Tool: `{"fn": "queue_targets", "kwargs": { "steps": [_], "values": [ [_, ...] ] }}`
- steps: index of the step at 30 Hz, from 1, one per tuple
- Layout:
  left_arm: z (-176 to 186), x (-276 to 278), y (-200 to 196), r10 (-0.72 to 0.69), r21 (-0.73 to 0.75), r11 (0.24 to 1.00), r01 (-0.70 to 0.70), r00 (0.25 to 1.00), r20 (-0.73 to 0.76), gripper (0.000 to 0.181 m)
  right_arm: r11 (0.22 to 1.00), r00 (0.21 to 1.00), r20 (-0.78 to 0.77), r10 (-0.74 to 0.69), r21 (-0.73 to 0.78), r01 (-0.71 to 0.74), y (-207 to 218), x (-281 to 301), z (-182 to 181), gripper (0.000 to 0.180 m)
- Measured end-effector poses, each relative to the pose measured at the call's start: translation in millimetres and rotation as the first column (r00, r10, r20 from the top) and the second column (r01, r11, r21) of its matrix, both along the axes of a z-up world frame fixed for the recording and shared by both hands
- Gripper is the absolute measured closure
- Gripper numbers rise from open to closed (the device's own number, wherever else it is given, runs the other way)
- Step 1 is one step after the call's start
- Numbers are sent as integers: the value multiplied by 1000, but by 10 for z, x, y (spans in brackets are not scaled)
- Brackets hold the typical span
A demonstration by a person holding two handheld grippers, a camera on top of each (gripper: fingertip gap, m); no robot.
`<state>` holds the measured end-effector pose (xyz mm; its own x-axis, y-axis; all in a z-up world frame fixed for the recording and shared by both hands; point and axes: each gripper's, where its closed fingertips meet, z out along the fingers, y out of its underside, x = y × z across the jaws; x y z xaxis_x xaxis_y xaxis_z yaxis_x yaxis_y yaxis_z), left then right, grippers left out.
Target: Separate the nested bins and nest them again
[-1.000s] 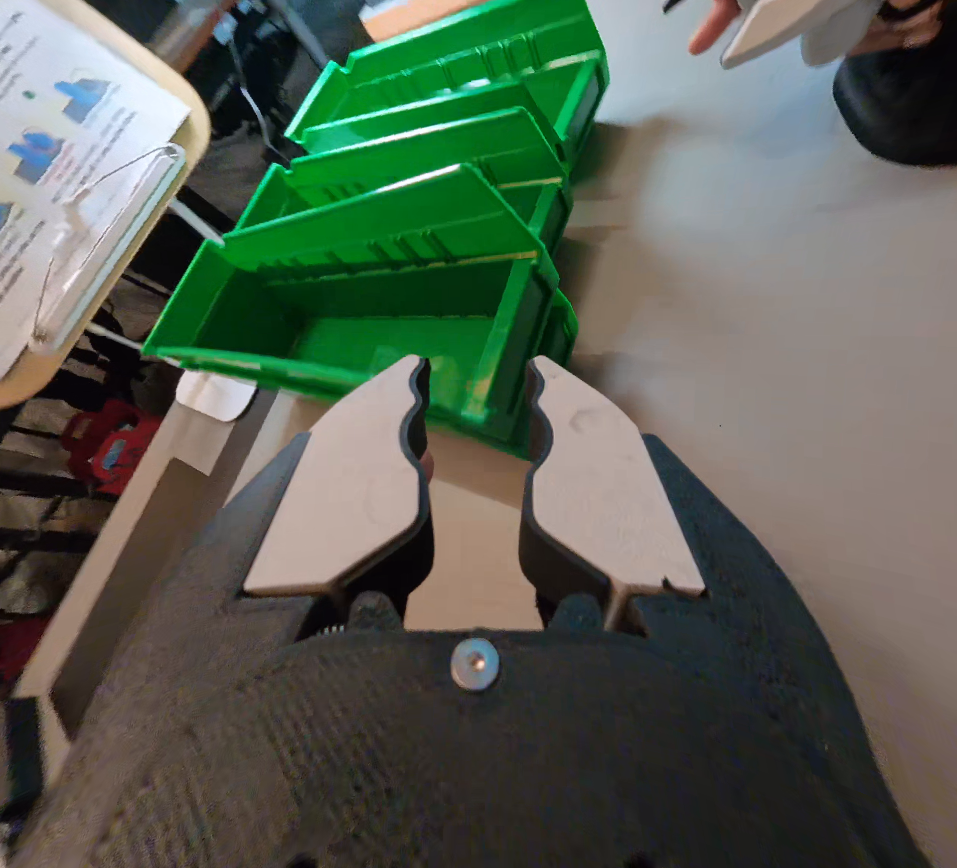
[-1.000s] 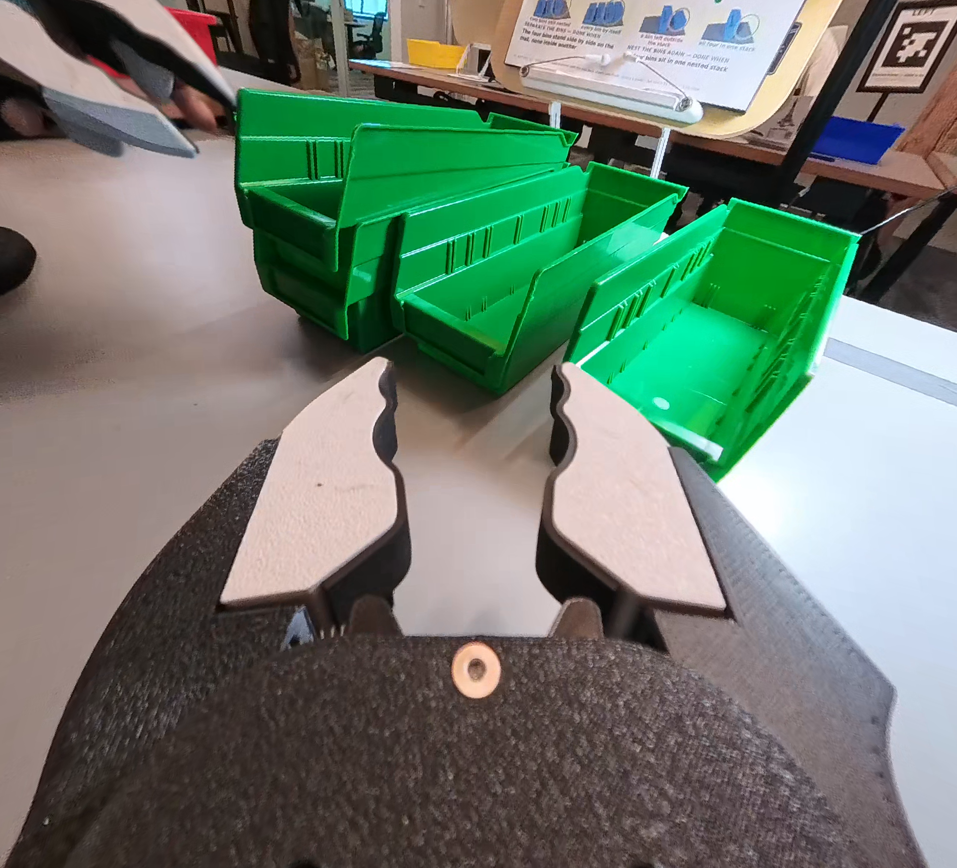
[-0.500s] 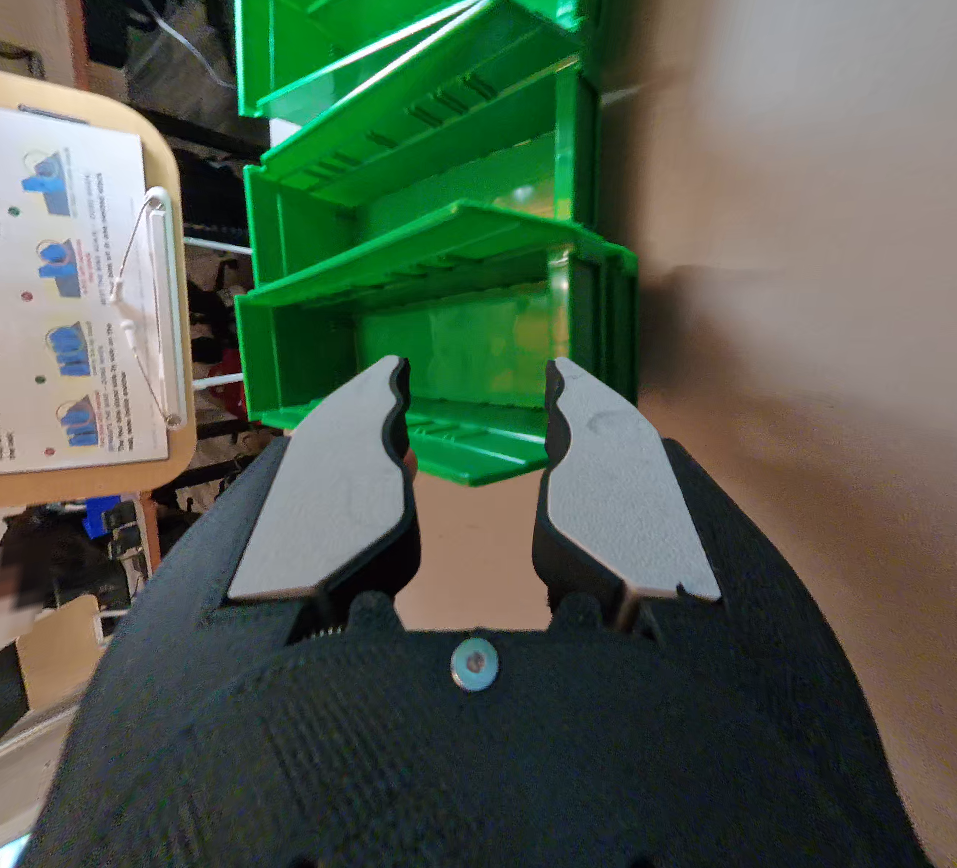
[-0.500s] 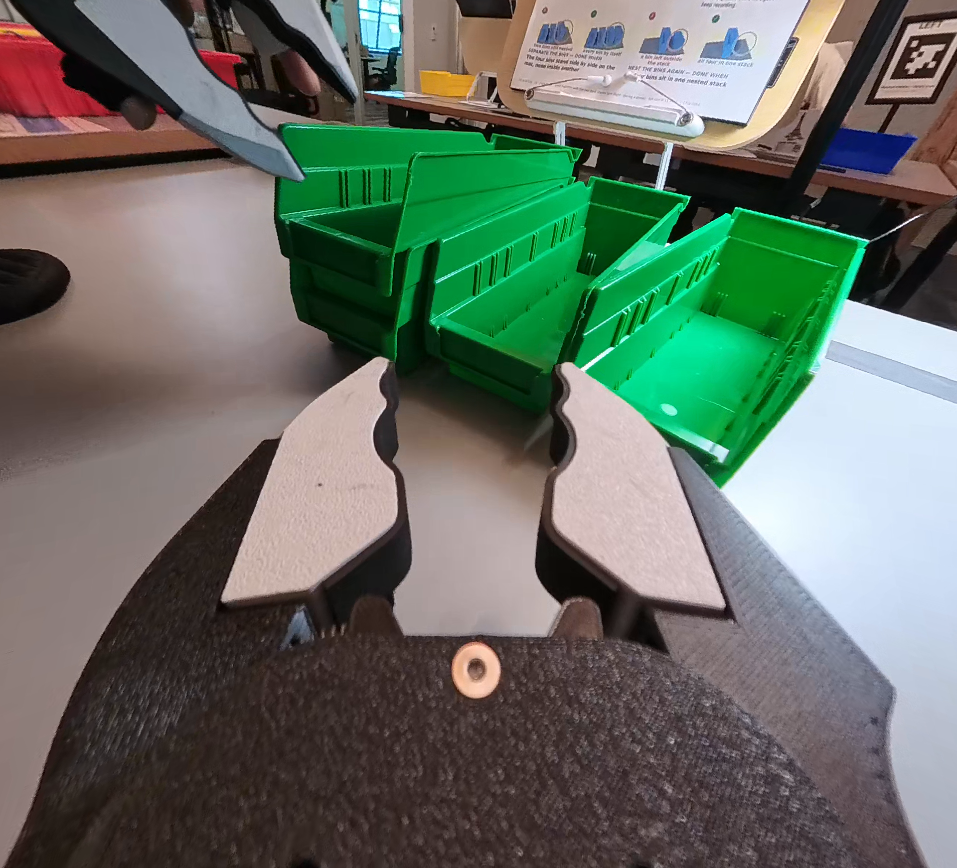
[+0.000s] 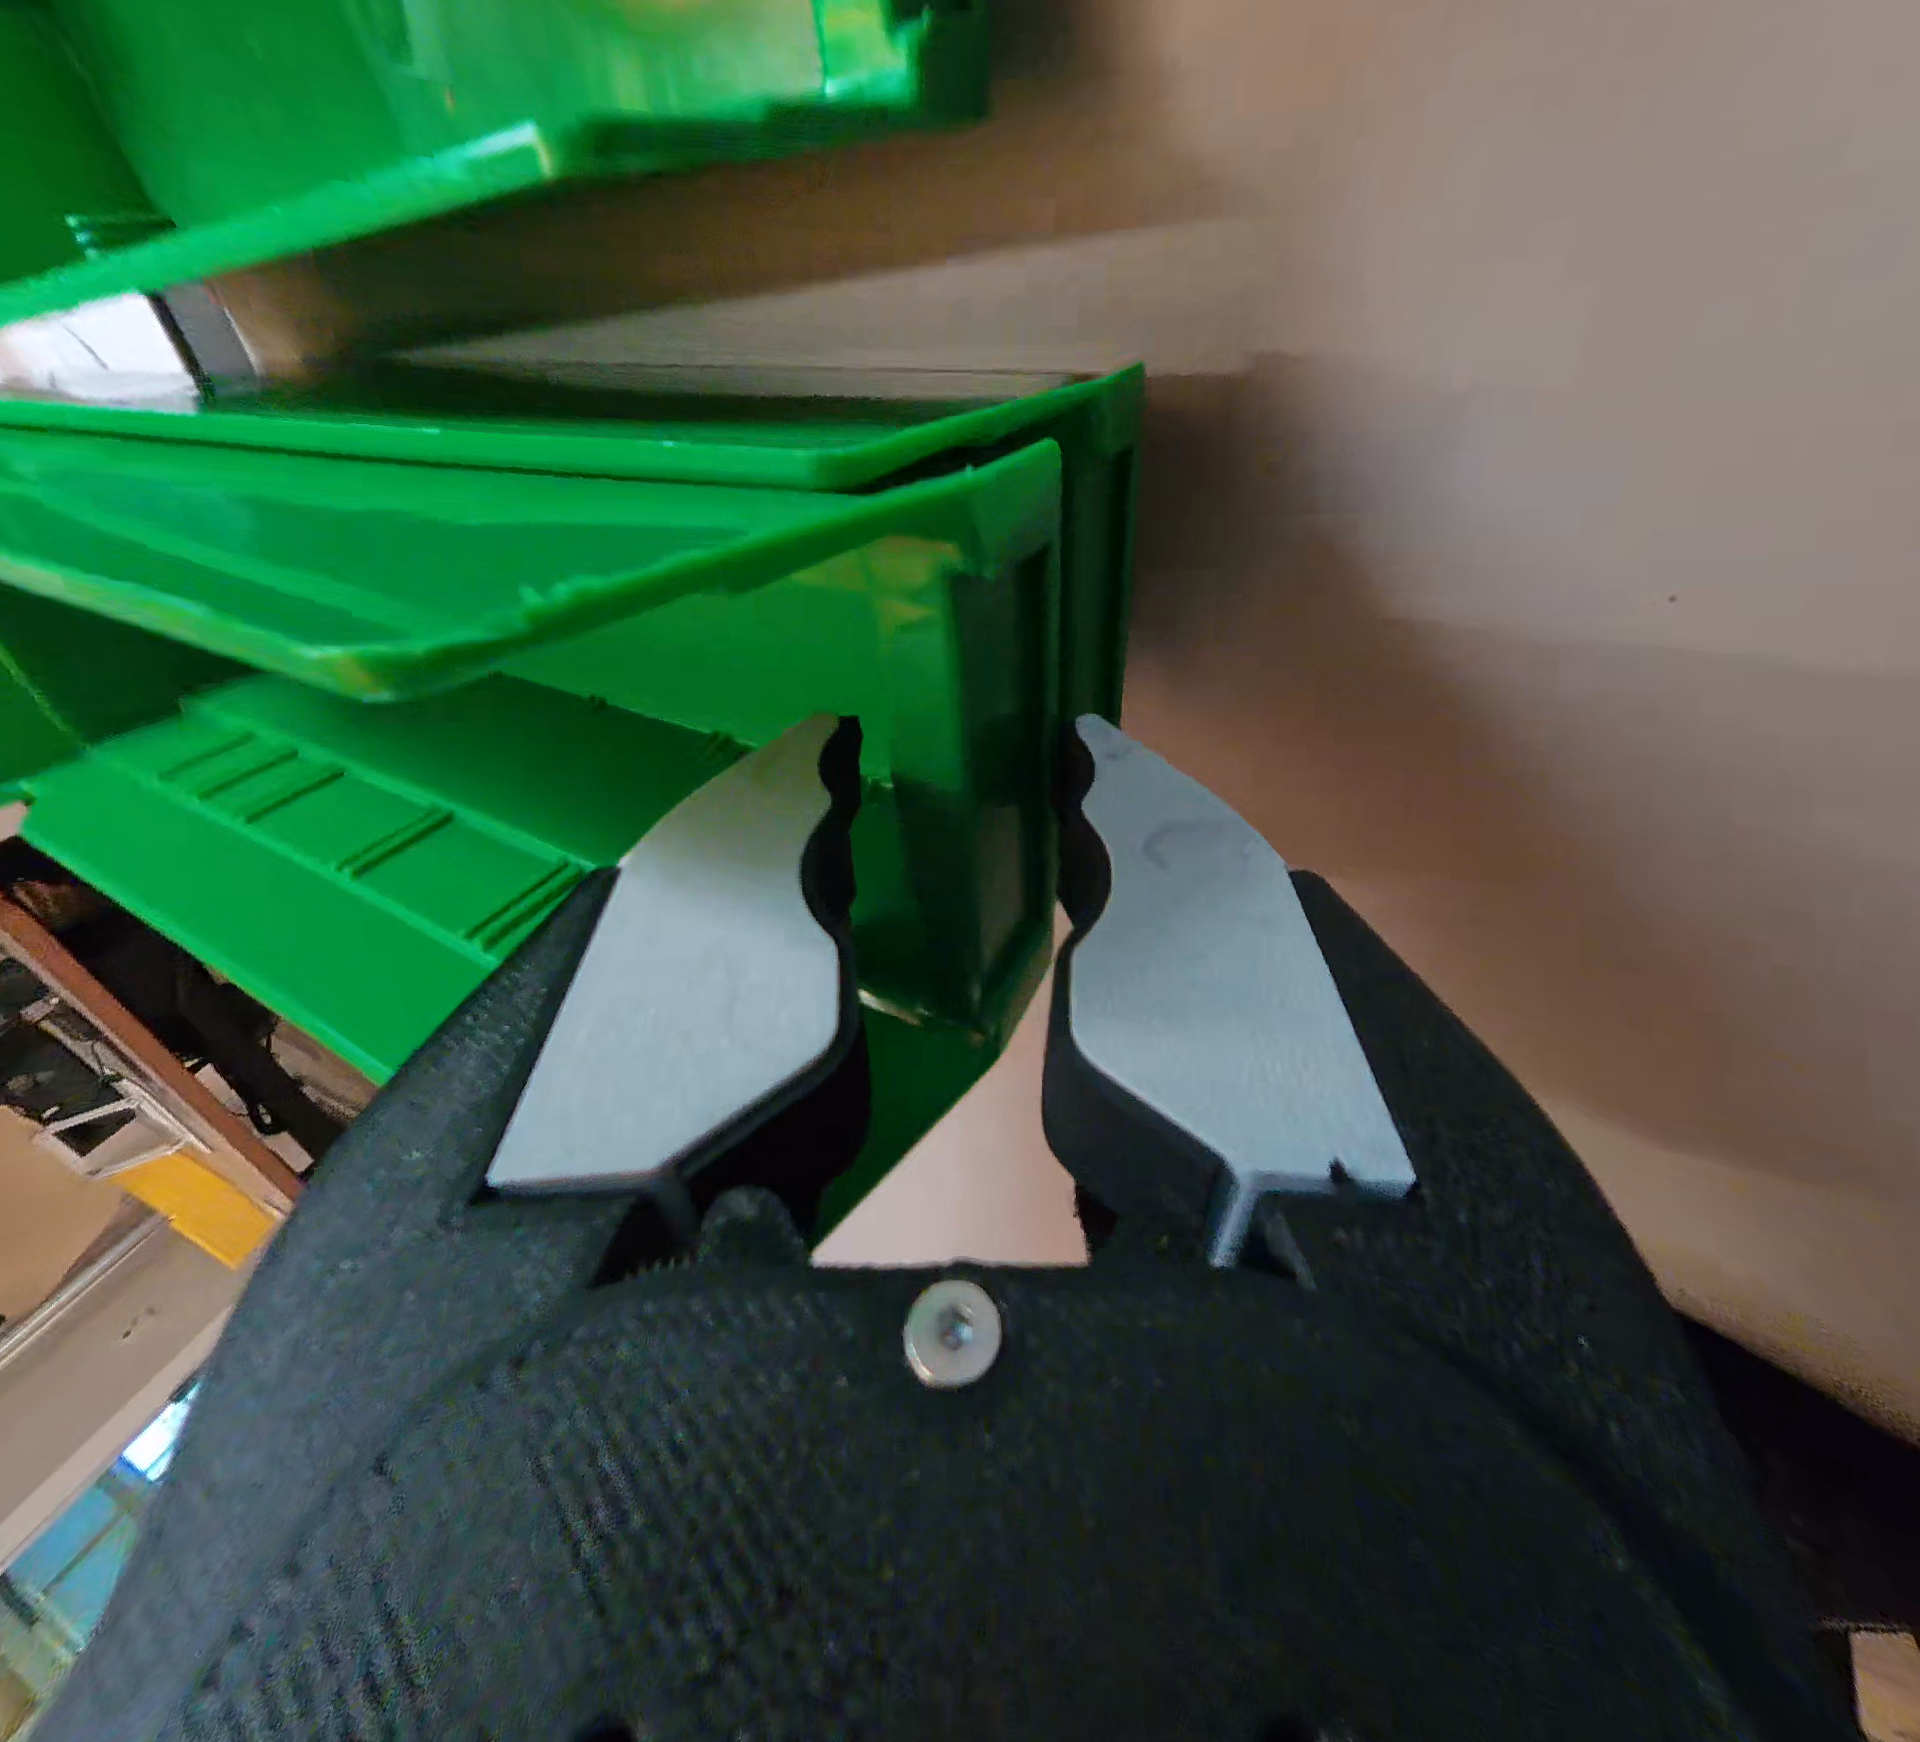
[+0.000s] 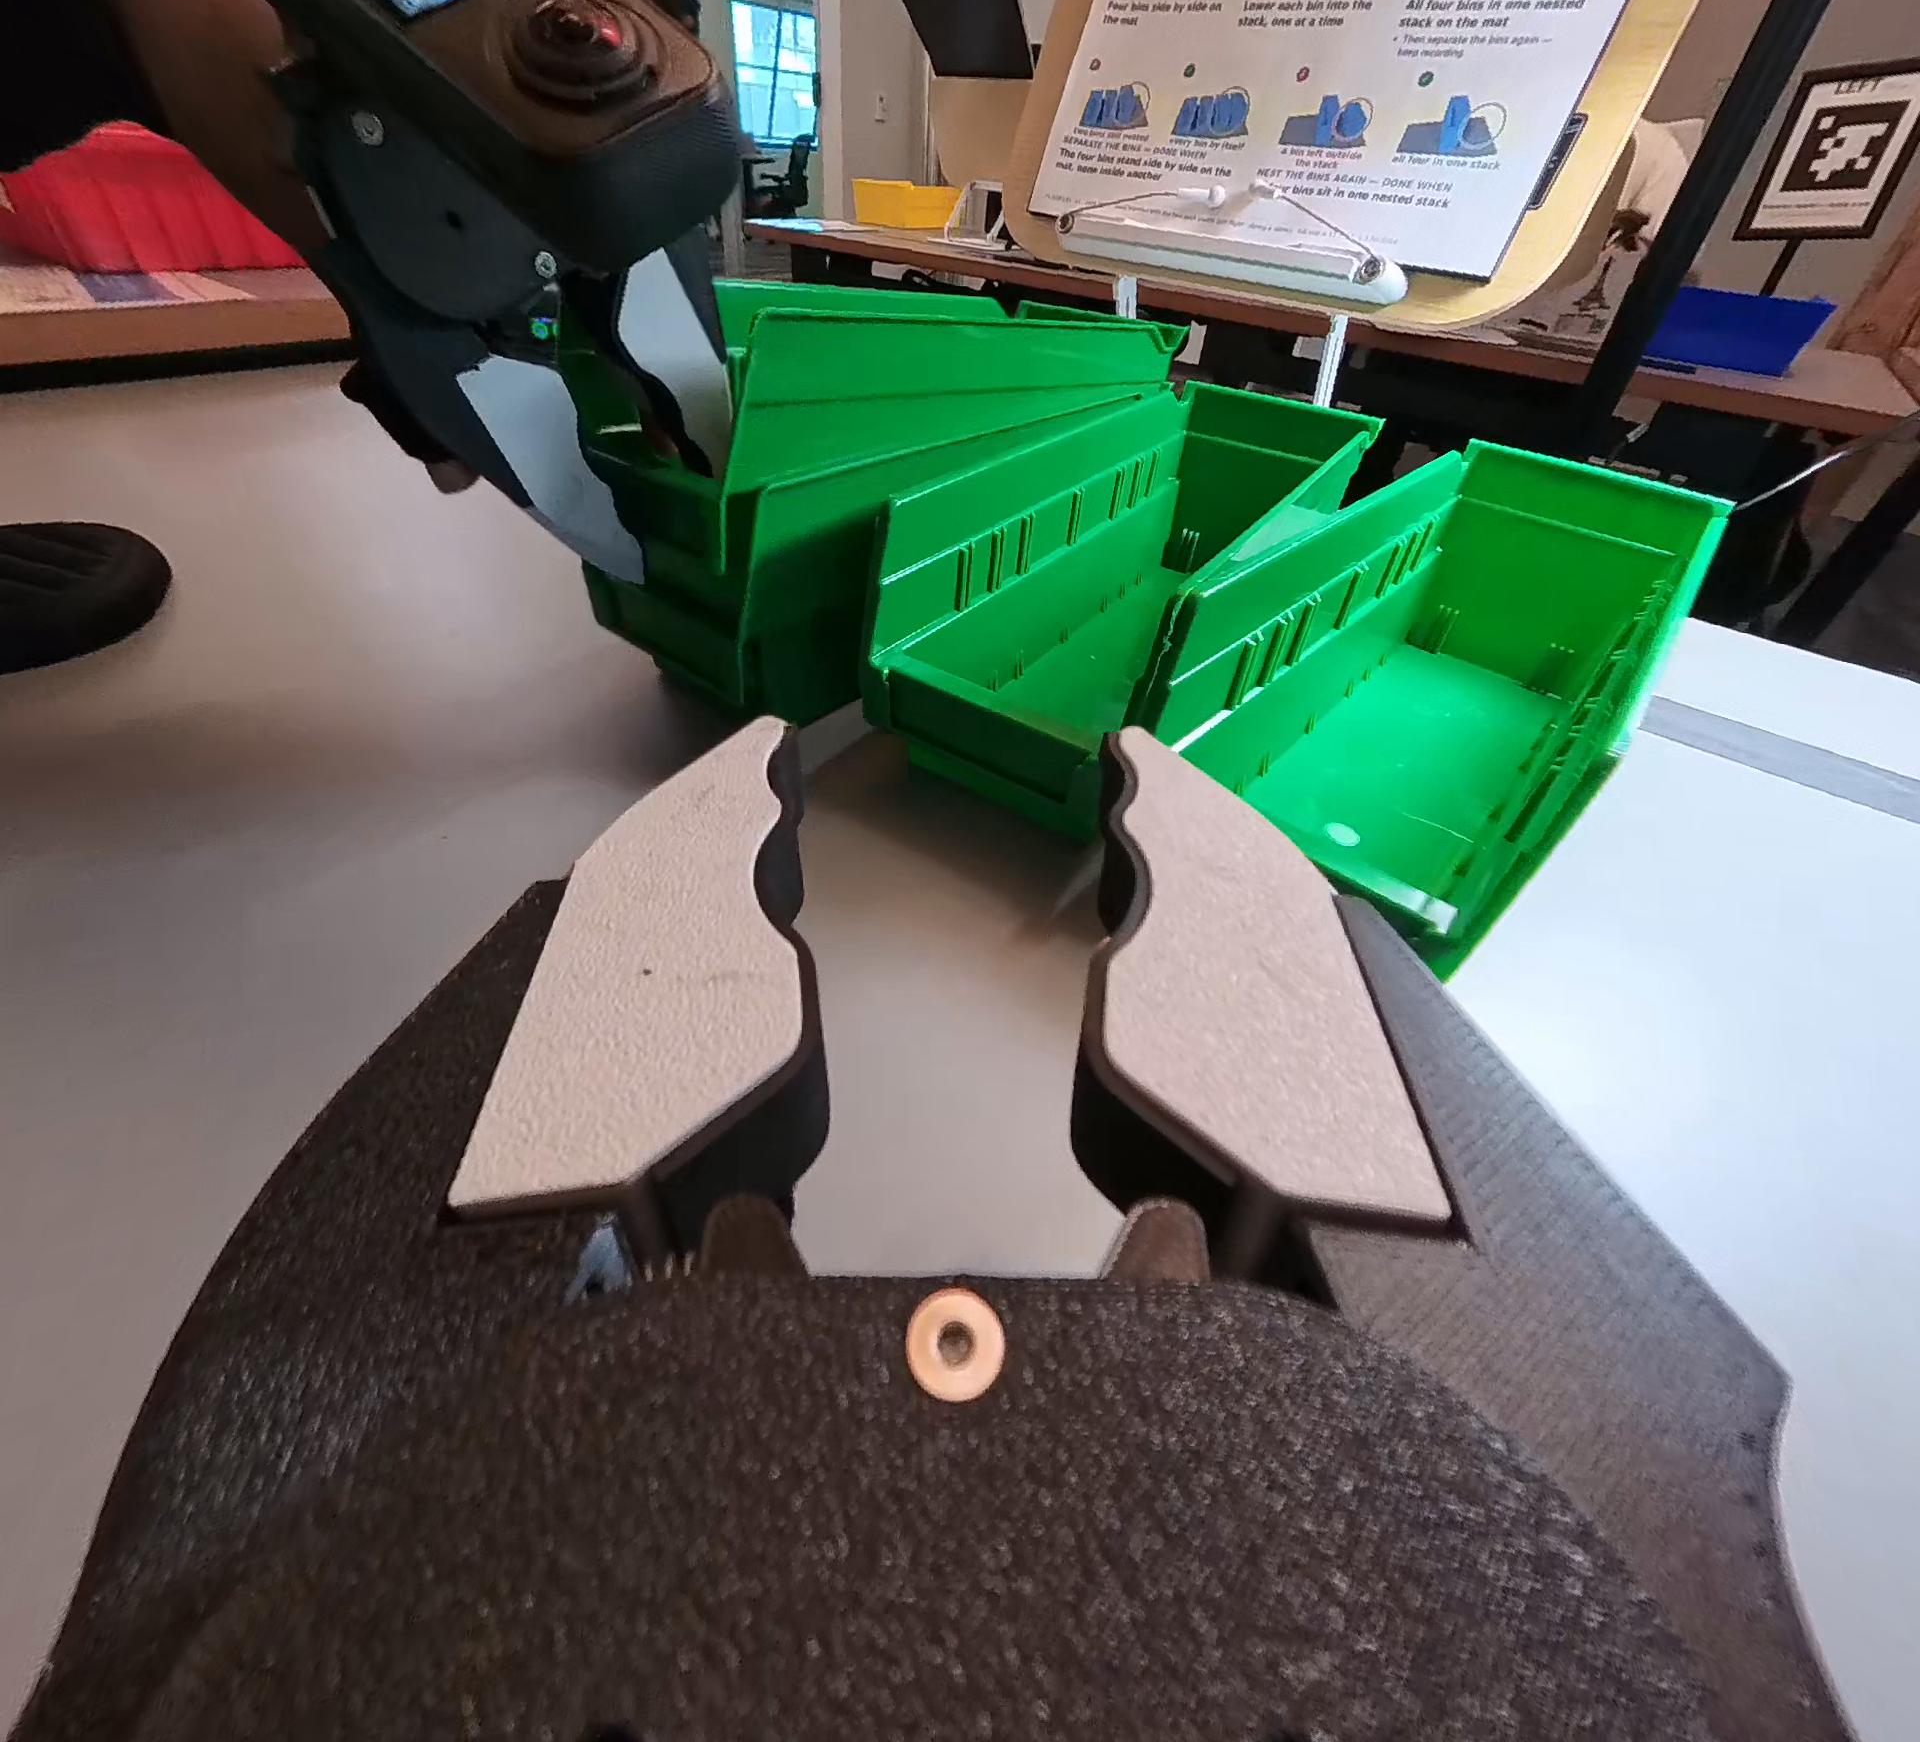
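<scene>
Four green bins (image 6: pixel 1039 612), two of them nested at 10 o'clock, two grippers (image 6: pixel 951 851), one instruction board (image 6: pixel 1340 51)

Both grippers (image 5: pixel 961 762) (image 6: pixel 951 762) agape.

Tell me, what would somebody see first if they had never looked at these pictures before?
Bright green bins fan out in a row on the pale table; the far-left ones are nested together. The left gripper comes down on that nested pair with its fingers open either side of the front end wall. The right gripper waits open and empty in front, and a clipboard with blue pictures stands behind the bins.
</scene>
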<state>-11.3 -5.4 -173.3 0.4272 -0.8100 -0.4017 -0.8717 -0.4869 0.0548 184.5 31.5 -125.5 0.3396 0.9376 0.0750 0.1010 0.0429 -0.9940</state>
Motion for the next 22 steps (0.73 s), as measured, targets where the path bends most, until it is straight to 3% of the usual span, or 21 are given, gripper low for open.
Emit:
{"fn": "queue_targets", "kwargs": {
  "steps": [1,14,22],
  "values": [
    [-4,-27,-7,-2,9,1000,2,1000,5,147,1000,1000,5,3,-1,-3,-3,-8,-7,125],
    [-45,-63,98,15,122,992,-24,997,79,152,1000,1000,8,-5,8,5,-5,-7,-16,128],
    [291,-123,139,-9,180,984,-14,992,126,152,1000,1000,8,-7,11,7,-8,-4,-16,130]
  ]
}}
